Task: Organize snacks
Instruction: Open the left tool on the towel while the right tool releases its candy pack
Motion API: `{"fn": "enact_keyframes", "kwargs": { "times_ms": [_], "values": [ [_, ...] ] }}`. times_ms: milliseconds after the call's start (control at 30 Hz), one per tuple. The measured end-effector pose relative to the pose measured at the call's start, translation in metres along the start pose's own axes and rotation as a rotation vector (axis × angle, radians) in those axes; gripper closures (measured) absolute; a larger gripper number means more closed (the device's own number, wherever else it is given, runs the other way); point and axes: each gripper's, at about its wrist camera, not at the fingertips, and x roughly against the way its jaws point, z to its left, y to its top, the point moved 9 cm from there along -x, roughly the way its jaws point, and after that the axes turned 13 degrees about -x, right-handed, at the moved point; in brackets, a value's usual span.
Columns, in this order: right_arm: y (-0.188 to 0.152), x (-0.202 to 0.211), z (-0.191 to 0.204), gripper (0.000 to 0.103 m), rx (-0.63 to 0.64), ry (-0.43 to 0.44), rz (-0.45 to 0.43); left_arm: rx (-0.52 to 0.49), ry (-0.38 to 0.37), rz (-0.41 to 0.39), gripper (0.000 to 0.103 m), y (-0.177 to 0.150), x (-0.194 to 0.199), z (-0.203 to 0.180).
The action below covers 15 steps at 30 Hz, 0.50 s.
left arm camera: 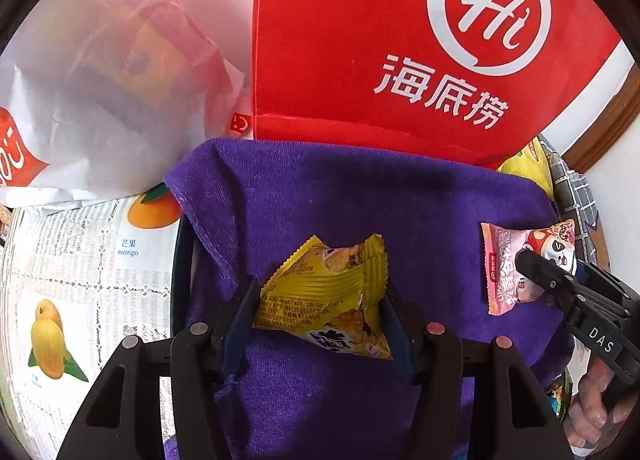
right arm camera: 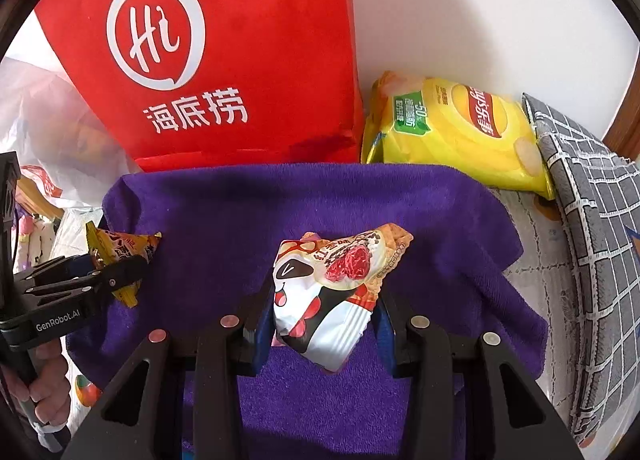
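Note:
In the left wrist view my left gripper is shut on a yellow snack packet, just above a purple towel. At the right edge of that view, my right gripper pinches a pink panda-print packet. The right wrist view has this pink and white packet pressed between the pads of the right gripper, low over the towel. At far left there, the left gripper holds the yellow packet. A hand grips each tool's handle.
A tall red bag with a white logo stands behind the towel. A yellow chip bag and a grey checked cloth lie at the right. A white plastic bag and a fruit-print tablecloth are at the left. A dark rim shows under the towel.

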Motion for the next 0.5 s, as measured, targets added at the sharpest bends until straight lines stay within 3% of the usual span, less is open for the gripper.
{"fn": "enact_keyframes", "kwargs": {
  "times_ms": [200,300,400,500],
  "values": [
    [-0.001,-0.004,0.0,0.06,0.006,-0.007,0.003,-0.012,0.004,0.009,0.045,0.001,-0.003,-0.004],
    [0.003,-0.006,0.002,0.053,0.0,-0.005,0.007,-0.017,0.01,0.016,0.044,0.004,-0.005,-0.01],
    [0.007,0.001,-0.001,0.045,-0.003,0.003,-0.012,-0.028,0.014,0.02,0.039,0.005,-0.004,-0.014],
    [0.009,0.01,0.001,0.037,0.007,0.011,-0.027,-0.034,0.039,0.003,0.026,0.01,0.003,-0.014]
  ]
}}
